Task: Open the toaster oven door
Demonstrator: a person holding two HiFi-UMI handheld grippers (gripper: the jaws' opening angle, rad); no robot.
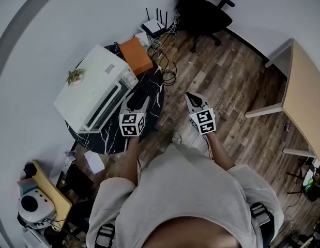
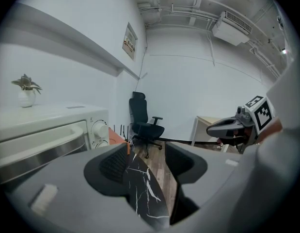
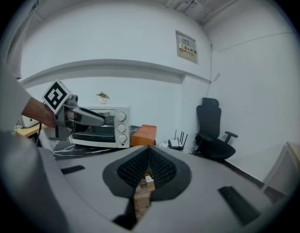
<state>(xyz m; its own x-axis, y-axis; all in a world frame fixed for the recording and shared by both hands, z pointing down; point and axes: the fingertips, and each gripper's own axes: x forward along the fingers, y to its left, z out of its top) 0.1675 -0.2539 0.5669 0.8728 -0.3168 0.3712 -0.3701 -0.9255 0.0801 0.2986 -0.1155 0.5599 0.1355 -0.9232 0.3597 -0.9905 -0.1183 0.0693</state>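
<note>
The white toaster oven stands on a round black marble table, its glass door closed. My left gripper hovers over the table just to the right of the door front, not touching it. In the left gripper view the left gripper is open with only the marble tabletop showing between the jaws, and the oven is at the left. My right gripper hangs over the wooden floor, away from the table. In its own view the right gripper is shut on nothing, and the oven stands far off.
A small potted plant sits on the oven top. An orange box is beside the oven, with a router and tangled cables behind. A black office chair is at the back and a wooden desk at right.
</note>
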